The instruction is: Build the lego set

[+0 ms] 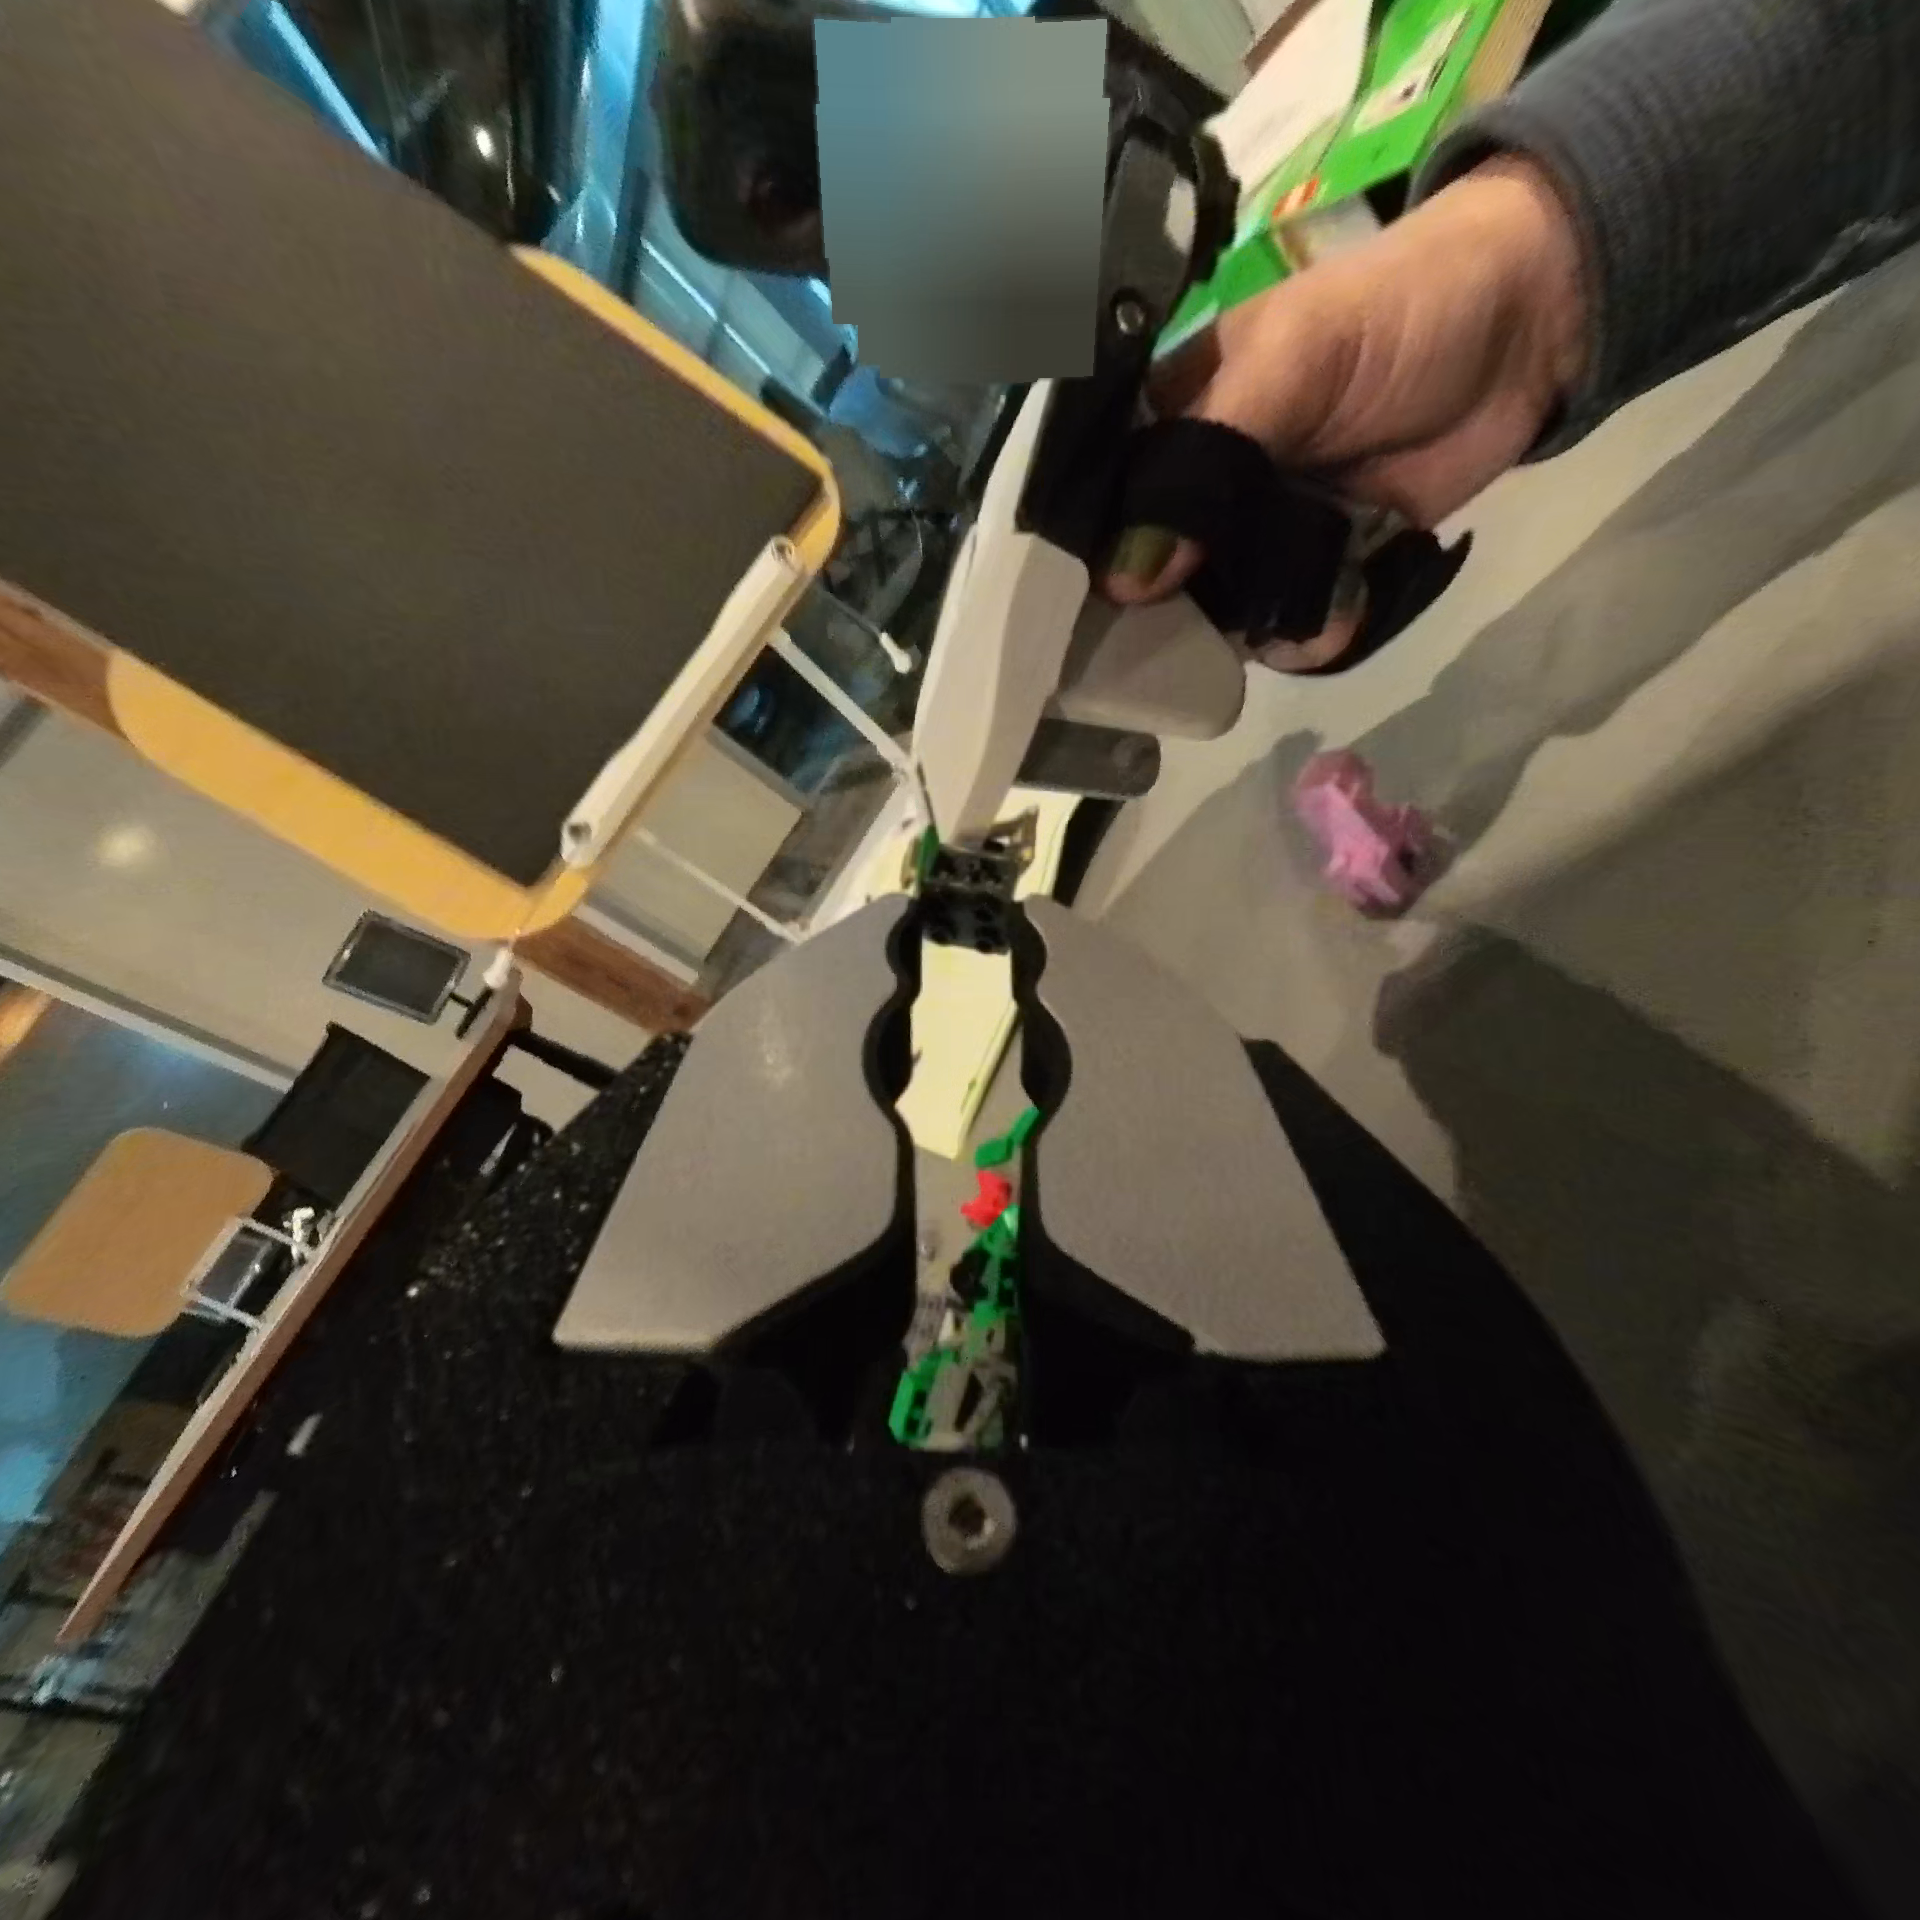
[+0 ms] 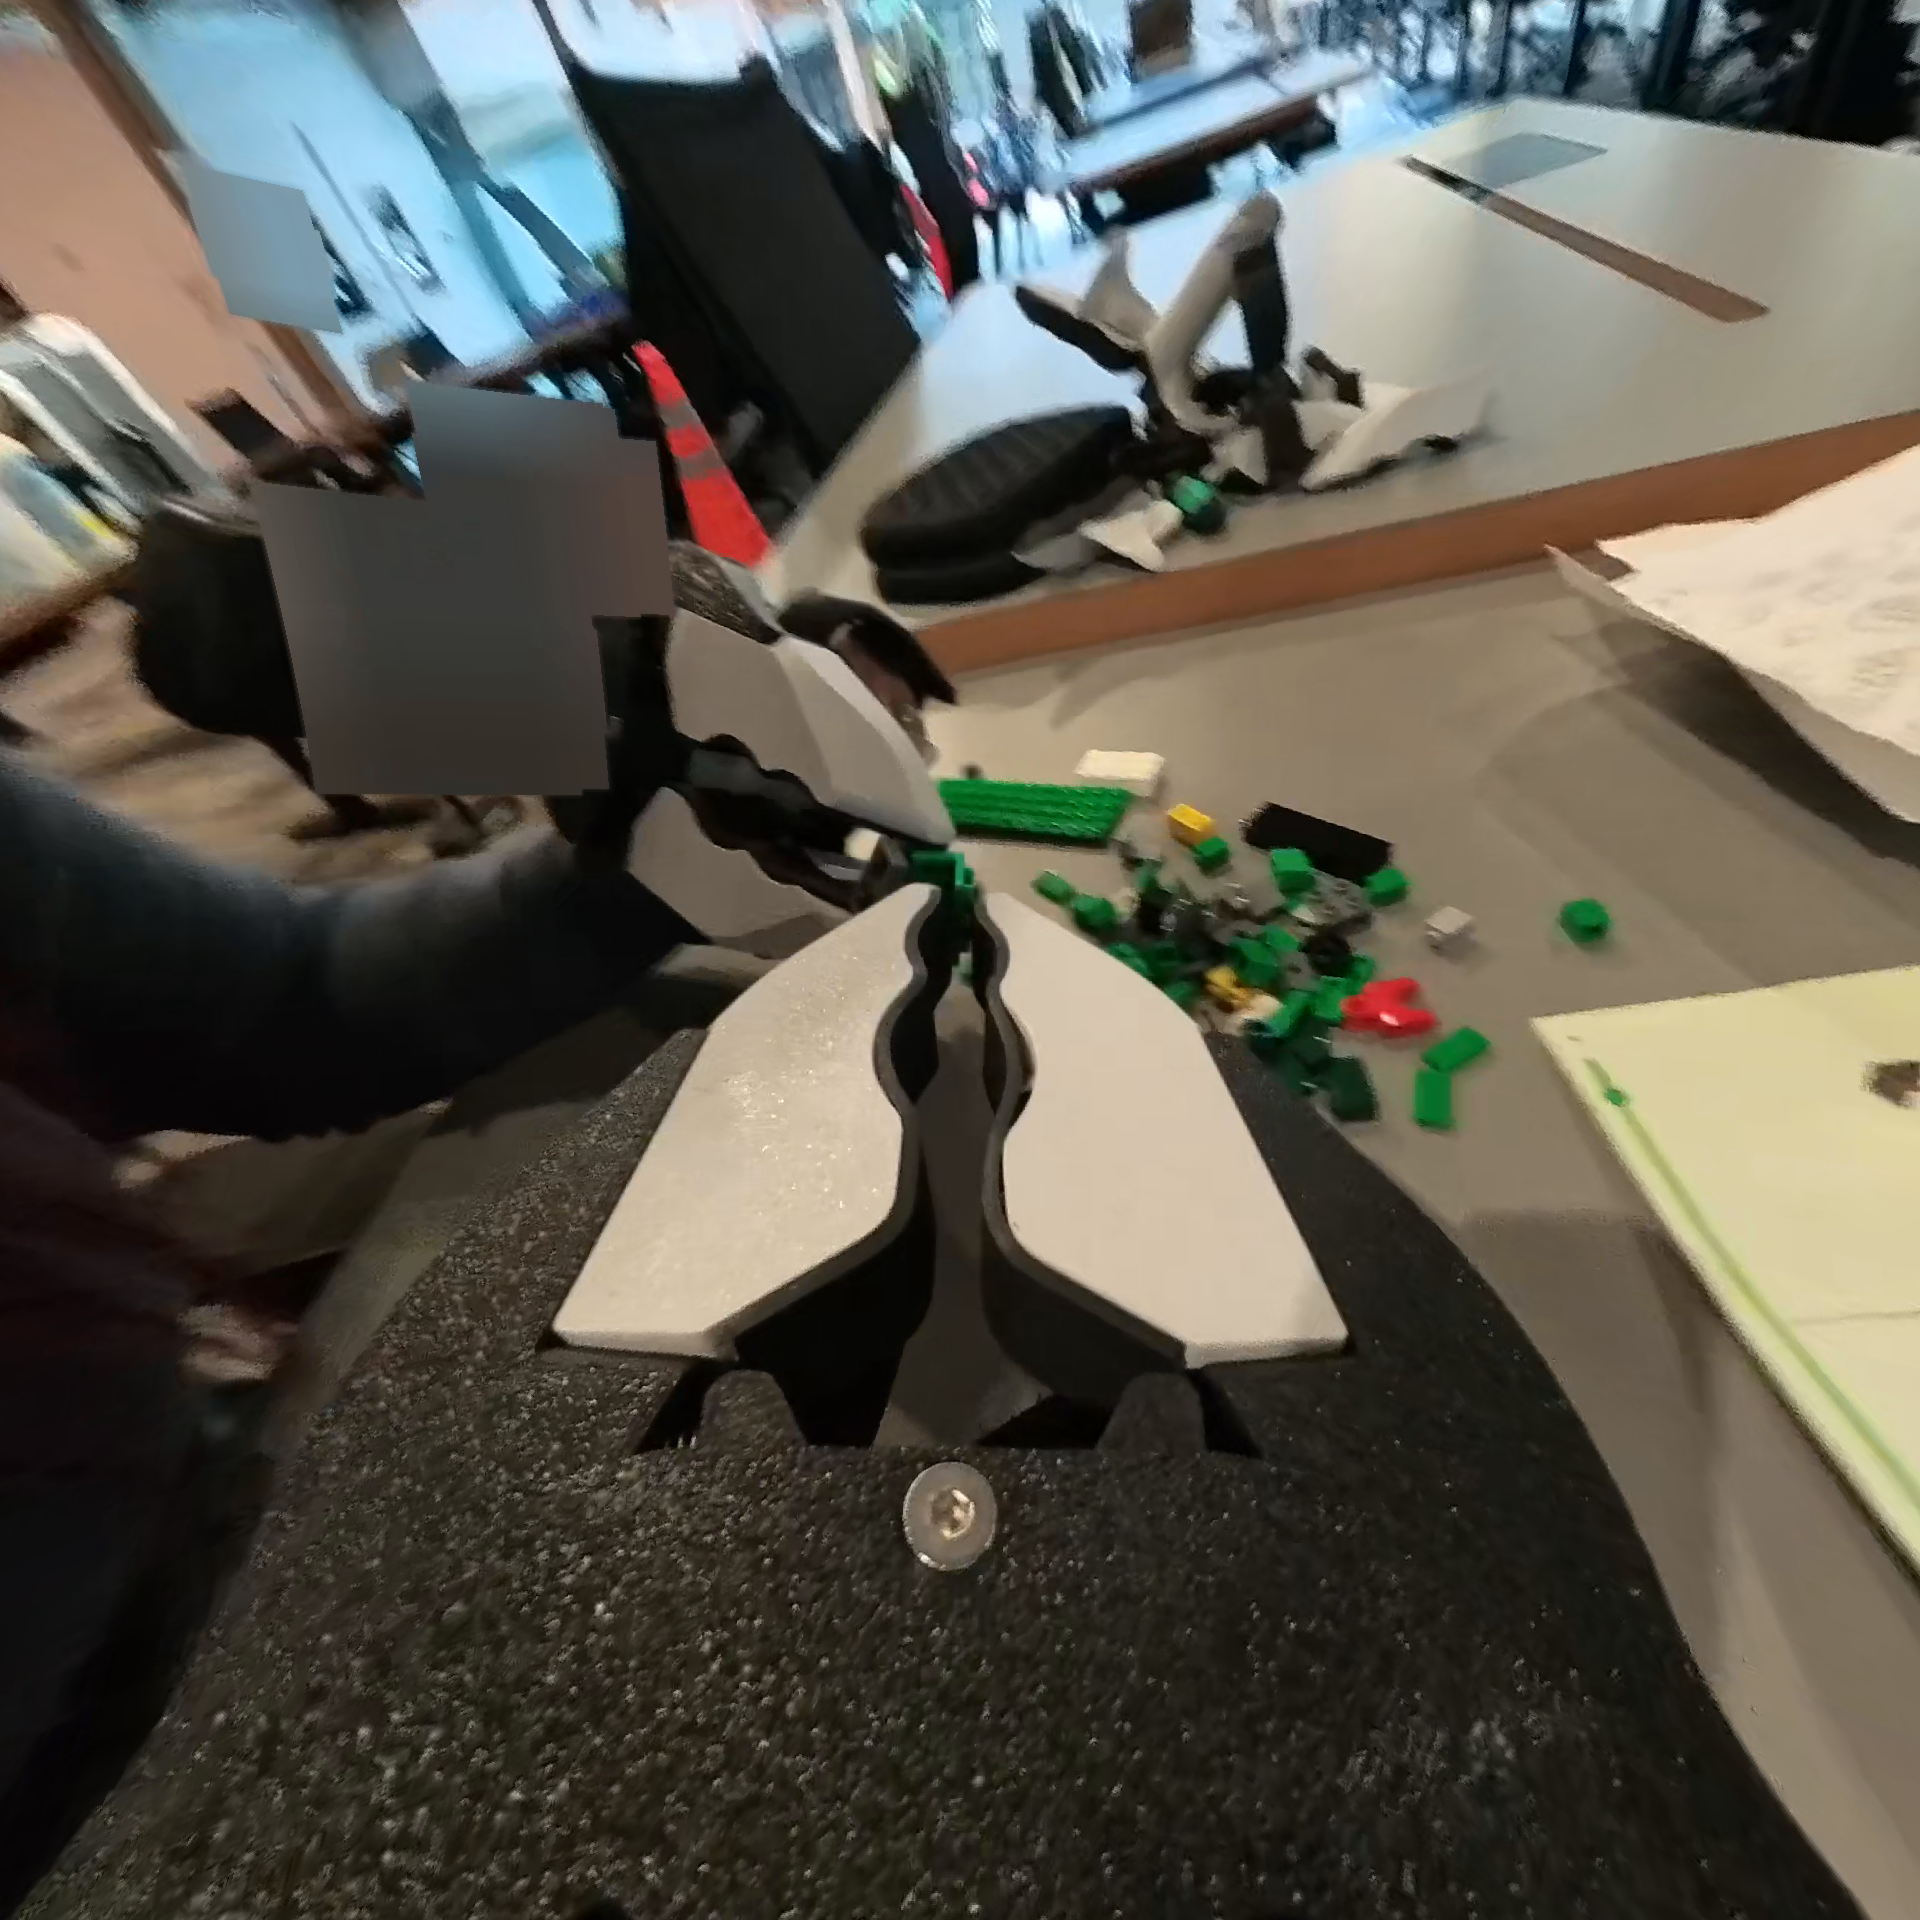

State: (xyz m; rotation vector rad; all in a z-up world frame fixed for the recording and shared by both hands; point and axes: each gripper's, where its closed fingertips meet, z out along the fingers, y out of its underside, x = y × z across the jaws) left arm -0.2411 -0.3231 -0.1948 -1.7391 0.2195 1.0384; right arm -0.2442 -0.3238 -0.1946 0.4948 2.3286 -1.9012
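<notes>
My left gripper [image 1: 964, 923] is shut on a small black lego piece [image 1: 966, 896] at its fingertips, held up in the air. My right gripper [image 2: 951, 920] is shut on a small green lego piece [image 2: 943, 871]. The two grippers meet tip to tip. In the left wrist view the right gripper [image 1: 971, 831] comes down from above, held by a hand [image 1: 1382, 384], and touches the black piece. In the right wrist view the left gripper [image 2: 894, 826] comes in from the left and meets the green piece. Whether the two pieces are joined is hidden.
A pile of loose green, black and yellow bricks [image 2: 1247, 956] lies on the grey table with a green plate [image 2: 1029, 805], a black plate [image 2: 1314, 836] and a red piece [image 2: 1387, 1008]. An instruction booklet [image 2: 1714, 1195] lies right. A pink piece [image 1: 1361, 831] lies apart.
</notes>
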